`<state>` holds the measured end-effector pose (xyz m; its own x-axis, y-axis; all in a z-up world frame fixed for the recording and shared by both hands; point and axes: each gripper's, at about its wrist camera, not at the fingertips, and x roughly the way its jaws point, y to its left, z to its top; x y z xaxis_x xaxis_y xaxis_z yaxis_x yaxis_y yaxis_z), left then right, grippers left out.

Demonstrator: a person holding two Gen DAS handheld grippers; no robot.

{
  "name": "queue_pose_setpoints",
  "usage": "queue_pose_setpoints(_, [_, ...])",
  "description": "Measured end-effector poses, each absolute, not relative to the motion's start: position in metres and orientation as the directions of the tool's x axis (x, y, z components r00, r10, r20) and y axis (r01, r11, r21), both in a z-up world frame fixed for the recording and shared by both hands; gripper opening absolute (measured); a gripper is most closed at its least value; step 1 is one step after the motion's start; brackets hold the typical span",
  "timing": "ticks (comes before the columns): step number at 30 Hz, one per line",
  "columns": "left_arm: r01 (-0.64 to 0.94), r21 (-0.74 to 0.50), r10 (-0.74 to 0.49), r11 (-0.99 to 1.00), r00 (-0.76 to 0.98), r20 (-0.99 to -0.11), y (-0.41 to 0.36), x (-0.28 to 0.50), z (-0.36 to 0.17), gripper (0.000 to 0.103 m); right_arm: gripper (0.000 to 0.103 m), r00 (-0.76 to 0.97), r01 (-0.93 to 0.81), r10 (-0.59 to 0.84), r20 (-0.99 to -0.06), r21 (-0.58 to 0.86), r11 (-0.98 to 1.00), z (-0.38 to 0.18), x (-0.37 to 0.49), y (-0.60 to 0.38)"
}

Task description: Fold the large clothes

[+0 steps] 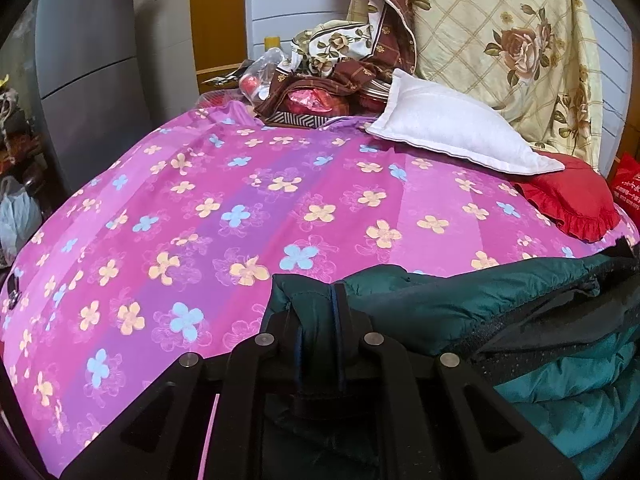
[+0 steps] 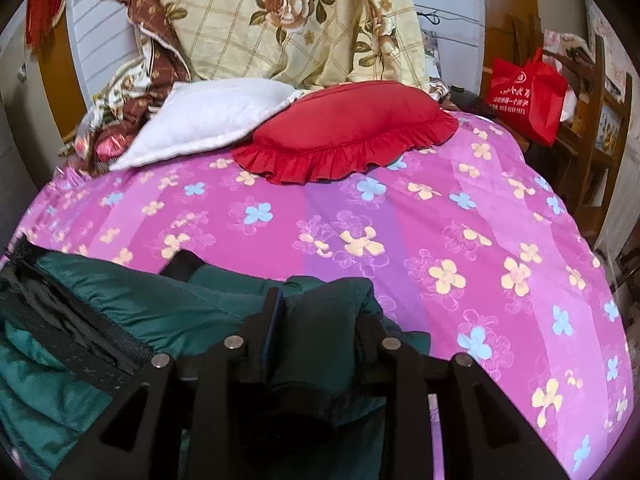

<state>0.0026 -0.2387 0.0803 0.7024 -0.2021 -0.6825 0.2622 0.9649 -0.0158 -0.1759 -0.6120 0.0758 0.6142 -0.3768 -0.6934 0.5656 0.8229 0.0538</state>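
Note:
A dark green padded jacket with a black zipper band lies bunched at the near edge of the bed, on the pink flowered sheet. My left gripper is shut on a fold of the jacket at its left end. In the right wrist view the jacket fills the lower left, and my right gripper is shut on a thick fold of it at its right end. The sheet spreads beyond.
A white pillow and a red frilled pillow lie at the bed's head, below a floral quilt and a pile of brown bedding. A red bag sits at the right, a grey cabinet at the left.

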Motion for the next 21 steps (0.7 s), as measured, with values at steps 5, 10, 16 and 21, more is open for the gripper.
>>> queue_pose_setpoints(5, [0.286, -0.057, -0.247, 0.956, 0.688, -0.683, -0.234, 0.002, 0.083, 0.0, 0.051, 0.69, 0.545, -0.344, -0.637, 0.145, 0.826, 0.101, -0.199, -0.606])
queue_pose_setpoints(10, [0.315, -0.098, -0.294, 0.944, 0.669, -0.683, -0.225, -0.001, 0.092, 0.003, 0.076, 0.726, 0.522, -0.366, -0.582, 0.12, 0.845, 0.12, -0.219, -0.586])
queue_pose_setpoints(16, [0.331, -0.156, -0.349, 0.931, 0.671, -0.655, -0.207, -0.011, 0.11, 0.023, 0.076, 0.732, 0.476, -0.318, -0.603, 0.12, 0.871, 0.124, -0.221, -0.569])
queue_pose_setpoints(21, [0.343, -0.206, -0.399, 0.916, 0.74, -0.542, -0.183, -0.03, 0.138, 0.054, 0.076, 0.743, 0.38, -0.265, -0.615, 0.062, 0.923, 0.12, -0.209, -0.537])
